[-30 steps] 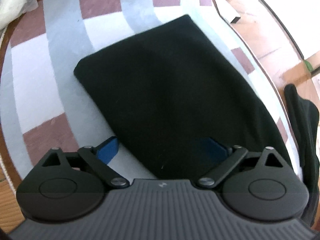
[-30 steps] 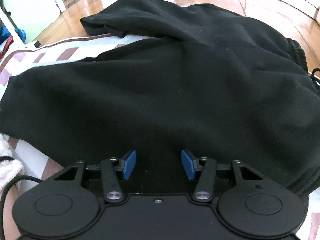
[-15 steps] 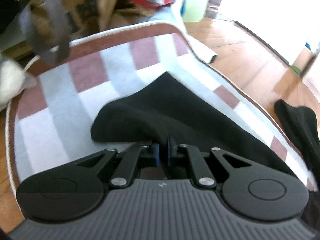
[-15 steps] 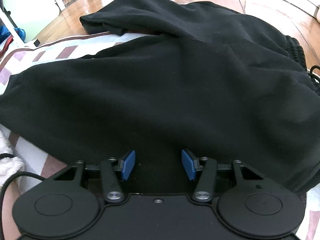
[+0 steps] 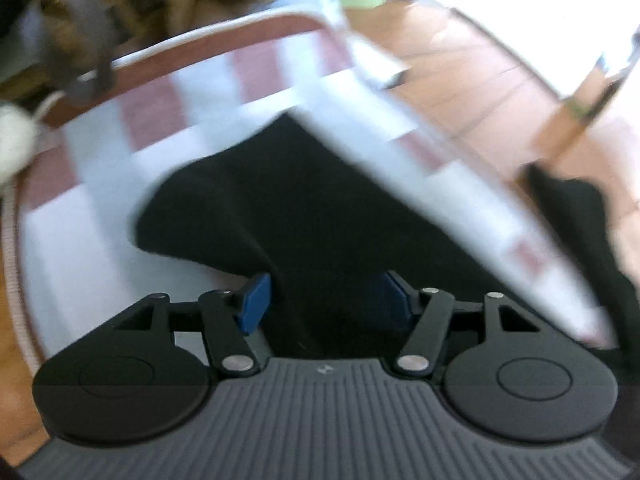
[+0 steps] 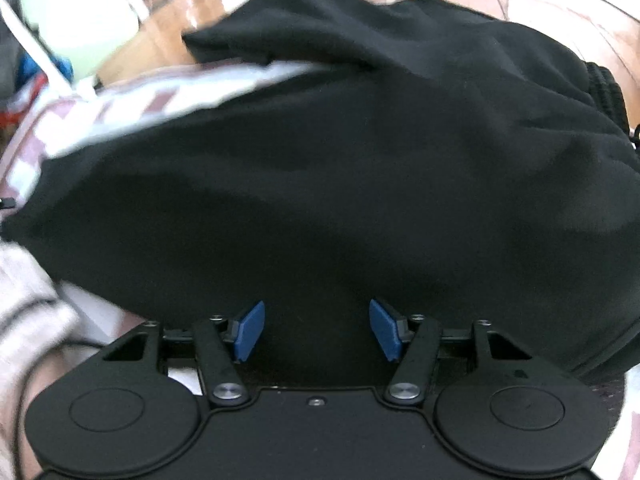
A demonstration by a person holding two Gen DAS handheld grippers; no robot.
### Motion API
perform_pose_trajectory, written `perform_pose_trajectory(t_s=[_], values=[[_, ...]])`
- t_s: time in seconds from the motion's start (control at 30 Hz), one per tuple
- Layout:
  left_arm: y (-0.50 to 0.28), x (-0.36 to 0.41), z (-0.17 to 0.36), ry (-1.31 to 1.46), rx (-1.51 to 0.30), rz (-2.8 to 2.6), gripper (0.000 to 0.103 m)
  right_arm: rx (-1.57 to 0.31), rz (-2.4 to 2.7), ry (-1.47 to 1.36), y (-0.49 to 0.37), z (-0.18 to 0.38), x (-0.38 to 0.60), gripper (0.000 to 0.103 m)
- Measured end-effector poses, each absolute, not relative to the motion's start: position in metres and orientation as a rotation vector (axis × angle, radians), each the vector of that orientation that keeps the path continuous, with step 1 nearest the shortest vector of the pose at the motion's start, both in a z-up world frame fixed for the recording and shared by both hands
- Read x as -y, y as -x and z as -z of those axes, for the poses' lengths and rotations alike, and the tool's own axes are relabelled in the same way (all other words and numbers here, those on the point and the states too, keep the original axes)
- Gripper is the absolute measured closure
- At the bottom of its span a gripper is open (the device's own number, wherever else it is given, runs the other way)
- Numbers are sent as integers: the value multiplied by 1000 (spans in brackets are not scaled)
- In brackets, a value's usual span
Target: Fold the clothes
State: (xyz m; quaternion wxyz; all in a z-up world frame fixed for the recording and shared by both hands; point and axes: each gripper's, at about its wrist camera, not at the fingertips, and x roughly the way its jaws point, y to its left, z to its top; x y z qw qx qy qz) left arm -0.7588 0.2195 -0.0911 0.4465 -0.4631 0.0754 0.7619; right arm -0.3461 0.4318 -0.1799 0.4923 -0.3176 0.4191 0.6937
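Black garment (image 5: 304, 208), plain, no print; same black in right view (image 6: 340, 184). Checked cover (image 5: 120, 168) under it: white, pale blue-grey and dusty maroon squares, maroon border. Blue pads (image 5: 253, 304) on black linkages, grey ribbed body. Blue pads (image 6: 249, 330) on right tool too. Orange-brown wooden floor (image 5: 472, 80).

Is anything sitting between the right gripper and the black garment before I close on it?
Nothing visible. The right gripper, its jaws opening, sits directly over the black garment, with only dark cloth showing between its blue pads. The checked mat lies beyond, clear of the approach.
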Motion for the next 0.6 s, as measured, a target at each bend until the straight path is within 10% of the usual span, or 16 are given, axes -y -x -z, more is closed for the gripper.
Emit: perform_pose_trajectory(t_s=[0.6], values=[[598,-447,51,1176,-186,-1223,33,-461,-1926,1013,378,-11,-531,37]])
